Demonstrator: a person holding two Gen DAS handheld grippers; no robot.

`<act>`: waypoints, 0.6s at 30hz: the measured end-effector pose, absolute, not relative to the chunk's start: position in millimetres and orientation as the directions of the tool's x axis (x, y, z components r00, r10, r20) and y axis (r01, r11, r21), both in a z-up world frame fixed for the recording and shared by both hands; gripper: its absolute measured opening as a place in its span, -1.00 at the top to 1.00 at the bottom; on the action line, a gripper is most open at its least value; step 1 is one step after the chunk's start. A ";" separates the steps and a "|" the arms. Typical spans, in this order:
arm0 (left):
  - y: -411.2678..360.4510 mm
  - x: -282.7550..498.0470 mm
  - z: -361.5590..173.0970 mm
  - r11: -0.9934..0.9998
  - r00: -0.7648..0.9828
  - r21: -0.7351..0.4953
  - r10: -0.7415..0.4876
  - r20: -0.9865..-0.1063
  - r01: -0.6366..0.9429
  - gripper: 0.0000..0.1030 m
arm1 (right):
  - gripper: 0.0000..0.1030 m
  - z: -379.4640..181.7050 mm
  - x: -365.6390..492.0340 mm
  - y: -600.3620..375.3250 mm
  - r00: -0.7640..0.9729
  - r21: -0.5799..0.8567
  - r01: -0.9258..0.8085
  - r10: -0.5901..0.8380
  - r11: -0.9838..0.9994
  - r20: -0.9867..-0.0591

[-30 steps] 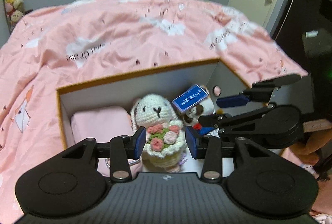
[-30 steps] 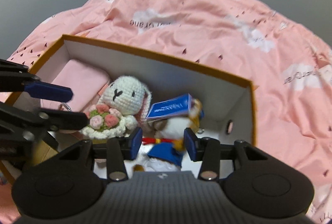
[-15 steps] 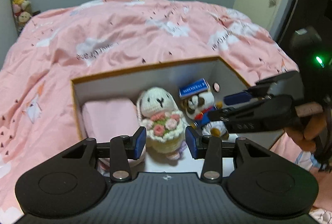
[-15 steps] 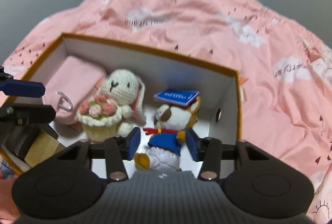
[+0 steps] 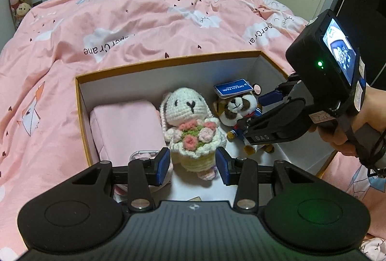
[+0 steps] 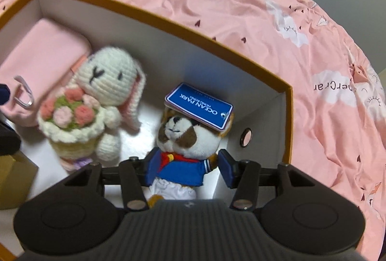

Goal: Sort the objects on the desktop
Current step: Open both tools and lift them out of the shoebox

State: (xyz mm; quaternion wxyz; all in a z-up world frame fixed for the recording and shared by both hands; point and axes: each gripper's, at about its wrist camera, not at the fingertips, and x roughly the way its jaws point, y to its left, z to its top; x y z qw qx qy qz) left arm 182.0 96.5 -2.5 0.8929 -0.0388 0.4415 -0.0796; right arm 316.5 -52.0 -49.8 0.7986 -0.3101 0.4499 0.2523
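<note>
- The right gripper (image 6: 187,170) has dropped closer over the sailor plush (image 6: 185,140) than a second ago — its fingers are parting, the blue shirt between them, seemingly released.
- The plush sits in the box (image 5: 168,63) near its right wall, beside the crochet bunny (image 5: 190,121).
- The left gripper (image 5: 193,164) hovers, fingers apart, gripping nothing.

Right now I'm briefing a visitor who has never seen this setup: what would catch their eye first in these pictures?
First, the white crochet bunny holding a flower bouquet, standing mid-box beside a folded pink cloth. Next, the small plush dog in a blue sailor top with a blue tag on its head, sitting between the right gripper's opening jaws. All around lies a pink bedspread with cloud prints.
</note>
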 end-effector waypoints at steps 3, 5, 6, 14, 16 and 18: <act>99.4 184.5 -7.0 0.983 0.590 -0.153 -0.183 -0.787 0.100 0.06 | 0.01 -52.8 317.4 -50.6 0.474 -0.280 -0.689 0.123 0.669 -0.872; 100.9 186.1 -8.7 0.982 0.587 -0.160 -0.186 -0.788 0.096 0.06 | 0.04 -54.7 319.0 -49.8 0.478 -0.279 -0.689 0.130 0.669 -0.869; 101.6 186.6 -9.1 0.982 0.587 -0.162 -0.188 -0.788 0.097 0.06 | 0.04 -55.3 320.4 -49.6 0.477 -0.271 -0.687 0.138 0.674 -0.868; 98.9 189.3 -9.7 0.982 0.580 -0.164 -0.188 -0.793 0.095 0.06 | 0.10 -51.2 322.7 -47.9 0.393 -0.078 -0.720 0.313 0.689 -0.865; 97.7 189.4 -10.9 0.983 0.576 -0.159 -0.183 -0.797 0.093 0.06 | 0.13 -46.1 316.1 -43.8 0.376 -0.042 -0.744 0.366 0.667 -0.851; 97.3 189.4 -11.7 0.984 0.575 -0.154 -0.177 -0.799 0.089 0.06 | 0.14 -46.7 312.4 -38.3 0.395 -0.073 -0.747 0.352 0.661 -0.848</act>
